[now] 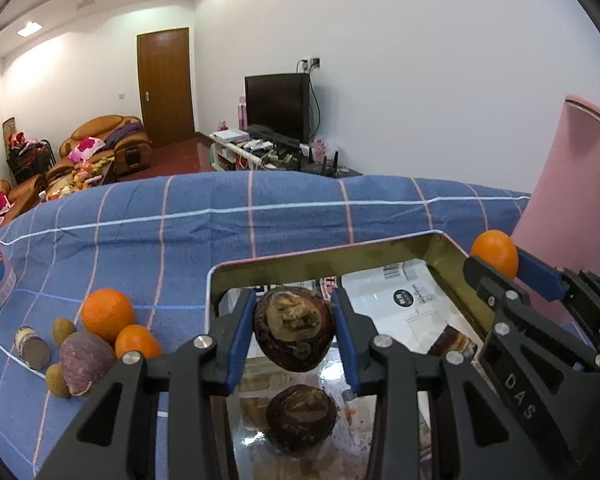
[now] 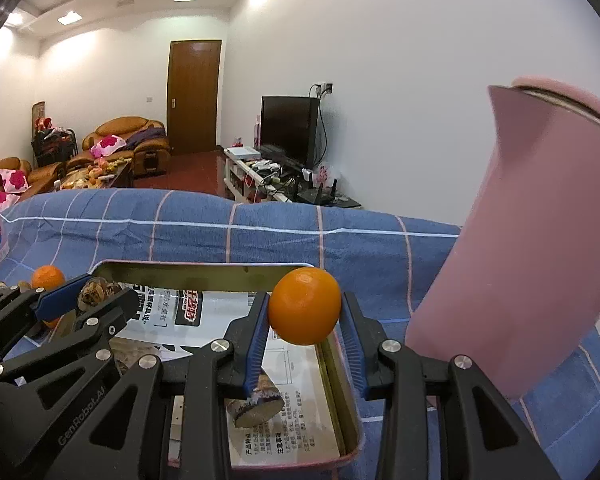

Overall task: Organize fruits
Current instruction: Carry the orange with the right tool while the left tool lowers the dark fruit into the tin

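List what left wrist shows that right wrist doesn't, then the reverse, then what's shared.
Left wrist only: a second dark root lying in the tin under the held one, a purple root and small brown fruits on the cloth.
Right wrist only: a cut root piece on the paper, below the right gripper.
Shared: tin tray, held orange, held dark root, pink jug.

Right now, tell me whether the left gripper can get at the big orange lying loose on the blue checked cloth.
Probably not yet. The left gripper is shut on a dark brown taro root above the metal tray. The big orange lies open on the cloth, unobstructed, so the way frees once the root is set down.
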The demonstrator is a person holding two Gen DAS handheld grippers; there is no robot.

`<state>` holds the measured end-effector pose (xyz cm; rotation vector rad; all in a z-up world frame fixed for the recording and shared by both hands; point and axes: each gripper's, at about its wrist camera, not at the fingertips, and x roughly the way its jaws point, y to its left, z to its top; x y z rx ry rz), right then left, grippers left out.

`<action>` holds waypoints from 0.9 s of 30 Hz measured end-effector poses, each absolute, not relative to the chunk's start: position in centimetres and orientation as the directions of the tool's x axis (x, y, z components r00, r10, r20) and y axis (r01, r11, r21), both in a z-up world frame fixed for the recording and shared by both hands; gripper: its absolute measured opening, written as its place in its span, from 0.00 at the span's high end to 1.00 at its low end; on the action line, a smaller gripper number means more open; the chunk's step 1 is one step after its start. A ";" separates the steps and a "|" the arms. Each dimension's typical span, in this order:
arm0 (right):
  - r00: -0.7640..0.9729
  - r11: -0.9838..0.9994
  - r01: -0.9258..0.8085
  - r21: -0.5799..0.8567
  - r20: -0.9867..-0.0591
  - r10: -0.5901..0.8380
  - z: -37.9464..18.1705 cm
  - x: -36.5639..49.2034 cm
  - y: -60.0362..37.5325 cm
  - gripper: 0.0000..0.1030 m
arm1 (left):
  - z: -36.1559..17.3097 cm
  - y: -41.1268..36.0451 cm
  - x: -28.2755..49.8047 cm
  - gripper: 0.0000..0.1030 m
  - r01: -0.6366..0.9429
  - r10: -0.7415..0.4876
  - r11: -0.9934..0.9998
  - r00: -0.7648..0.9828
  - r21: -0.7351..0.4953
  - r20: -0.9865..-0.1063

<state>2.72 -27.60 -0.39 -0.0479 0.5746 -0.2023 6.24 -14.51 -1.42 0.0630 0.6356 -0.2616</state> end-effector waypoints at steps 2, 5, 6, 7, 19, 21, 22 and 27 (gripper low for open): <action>0.811 0.980 0.172 -0.100 -0.551 -0.199 -0.6 3.2 -27.8 0.64 | -1.6 -14.8 6.6 0.61 0.264 -0.223 0.964 0.761 -0.023 -0.609; 0.800 0.983 0.157 -0.095 -0.572 -0.183 -0.9 3.7 -27.8 0.64 | -1.8 -14.9 6.8 0.61 0.268 -0.228 0.963 0.755 -0.028 -0.615; 0.797 0.984 0.150 -0.094 -0.578 -0.177 -0.9 3.7 -27.7 0.64 | -1.8 -14.8 6.8 0.61 0.269 -0.231 0.963 0.753 -0.032 -0.617; 0.794 0.986 0.141 -0.092 -0.584 -0.168 -1.0 3.8 -27.7 0.64 | -1.9 -14.9 6.9 0.61 0.269 -0.231 0.963 0.752 -0.033 -0.618; 0.787 0.993 0.078 -0.086 -0.606 -0.115 -1.4 4.3 -27.1 0.63 | -2.2 -14.7 7.4 0.60 0.249 -0.218 0.968 0.743 -0.041 -0.633; 0.789 0.994 0.071 -0.079 -0.605 -0.105 -1.3 4.2 -27.1 0.62 | -2.2 -14.6 7.3 0.60 0.246 -0.215 0.969 0.745 -0.040 -0.632; 0.792 0.994 0.069 -0.079 -0.602 -0.103 -1.2 4.1 -27.0 0.60 | -2.2 -14.7 7.3 0.60 0.242 -0.212 0.969 0.747 -0.038 -0.630; 0.792 0.994 0.081 -0.073 -0.600 -0.109 -1.1 4.0 -27.1 0.48 | -2.2 -14.2 7.3 0.59 0.225 -0.208 0.973 0.746 -0.055 -0.632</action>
